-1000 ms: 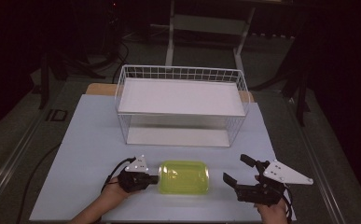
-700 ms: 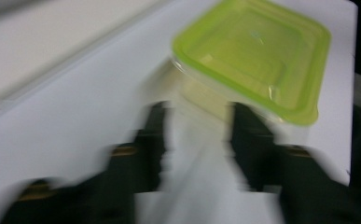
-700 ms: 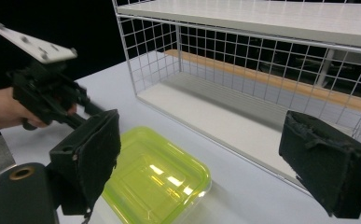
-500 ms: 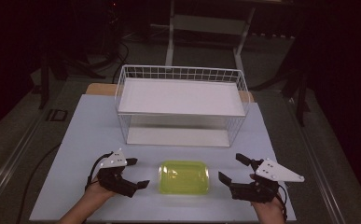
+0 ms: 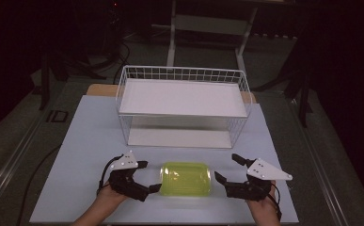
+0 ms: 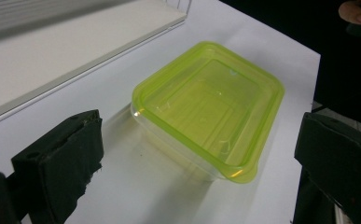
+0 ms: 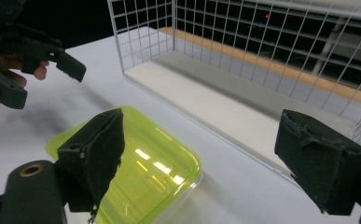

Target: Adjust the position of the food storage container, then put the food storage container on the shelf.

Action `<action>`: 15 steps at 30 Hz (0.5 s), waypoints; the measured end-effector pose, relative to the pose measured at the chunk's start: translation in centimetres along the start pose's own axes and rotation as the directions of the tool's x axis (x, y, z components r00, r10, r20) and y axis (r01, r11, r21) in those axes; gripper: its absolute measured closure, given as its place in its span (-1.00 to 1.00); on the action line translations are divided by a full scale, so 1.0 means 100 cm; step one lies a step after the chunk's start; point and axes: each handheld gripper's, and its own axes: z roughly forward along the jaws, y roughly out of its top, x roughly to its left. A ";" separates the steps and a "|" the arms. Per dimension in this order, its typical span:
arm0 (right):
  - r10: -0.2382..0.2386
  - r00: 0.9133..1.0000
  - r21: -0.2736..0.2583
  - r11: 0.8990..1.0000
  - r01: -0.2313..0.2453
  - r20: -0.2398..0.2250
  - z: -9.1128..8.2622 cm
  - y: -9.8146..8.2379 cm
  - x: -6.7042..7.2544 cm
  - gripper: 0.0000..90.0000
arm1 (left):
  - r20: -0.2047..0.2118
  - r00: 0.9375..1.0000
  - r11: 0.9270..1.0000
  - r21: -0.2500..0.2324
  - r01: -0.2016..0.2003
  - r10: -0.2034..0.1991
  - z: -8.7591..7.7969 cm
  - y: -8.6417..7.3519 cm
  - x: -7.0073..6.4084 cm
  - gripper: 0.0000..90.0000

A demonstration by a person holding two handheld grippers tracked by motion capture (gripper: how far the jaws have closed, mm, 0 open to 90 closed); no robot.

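Left gripper (image 5: 148,176) now nearer green container (image 5: 186,179), jaws spread.

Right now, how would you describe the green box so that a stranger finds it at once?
Start at the white wire basket on the table. In front of it, between the two open grippers, lies a flat plastic box with a lid. It is the one yellow-green, see-through thing there.

The lidded container (image 5: 186,178) is translucent yellow-green over a clear base. The wire basket (image 5: 183,75) is white, its walls a grid of small squares, with a plain white floor panel. The bench (image 5: 90,136) is pale bluish white. Both the left hand-held gripper (image 5: 147,176) and the right hand-held gripper (image 5: 228,168) are black with grey plates
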 end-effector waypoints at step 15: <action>0.179 0.982 0.224 0.961 -0.161 -0.066 0.020 -0.006 -0.013 -0.68 | -0.010 0.992 0.991 0.044 0.124 -0.124 0.009 0.007 0.001 -0.95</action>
